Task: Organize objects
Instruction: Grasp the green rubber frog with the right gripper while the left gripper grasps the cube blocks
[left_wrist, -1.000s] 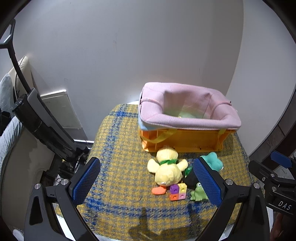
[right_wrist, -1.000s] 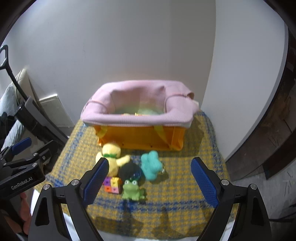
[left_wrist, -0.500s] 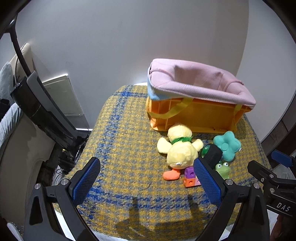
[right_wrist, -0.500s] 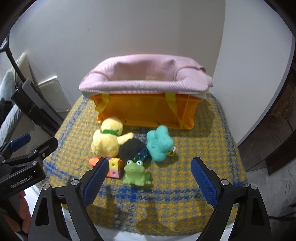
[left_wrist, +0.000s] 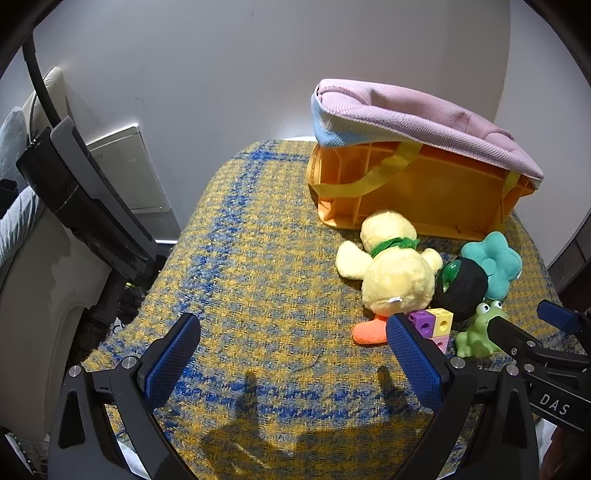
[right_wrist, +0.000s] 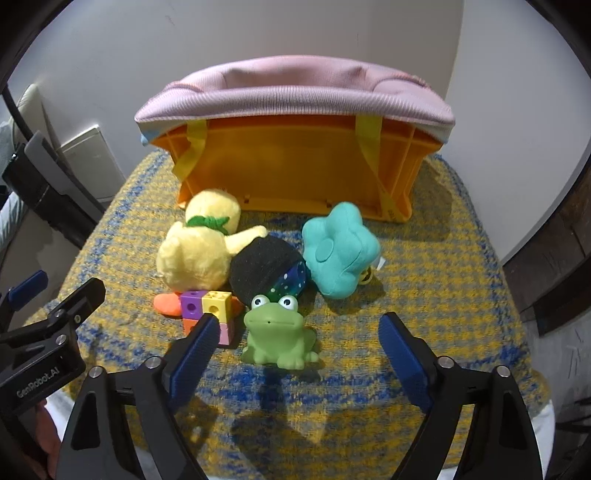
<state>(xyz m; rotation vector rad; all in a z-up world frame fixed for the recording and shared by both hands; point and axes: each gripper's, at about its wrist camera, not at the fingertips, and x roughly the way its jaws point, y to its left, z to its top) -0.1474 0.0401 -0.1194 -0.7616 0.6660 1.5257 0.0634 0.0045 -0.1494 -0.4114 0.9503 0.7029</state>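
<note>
An orange crate (right_wrist: 295, 166) with a pink fabric liner (right_wrist: 295, 96) stands at the back of the yellow-blue checked cloth (right_wrist: 424, 288). In front of it lie a yellow plush duck (right_wrist: 195, 254), a black ball-like toy (right_wrist: 266, 266), a teal plush flower (right_wrist: 340, 251), colored cubes (right_wrist: 207, 306) and a green rubber frog (right_wrist: 277, 332). My right gripper (right_wrist: 295, 332) is open, low over the cloth, with the frog between its fingers' line. My left gripper (left_wrist: 291, 339) is open and empty, left of the duck (left_wrist: 391, 273); the crate (left_wrist: 424, 192) is beyond.
A white wall stands close behind the crate. A black stand and a white panel (left_wrist: 125, 166) are off the cloth's left side. Dark wooden furniture (right_wrist: 554, 258) is at the right. The cloth's left half (left_wrist: 240, 277) is bare.
Both grippers have come down and forward toward the toys, so the crate's inside is out of sight now. The right gripper has closed in on the frog. Both stay open.
</note>
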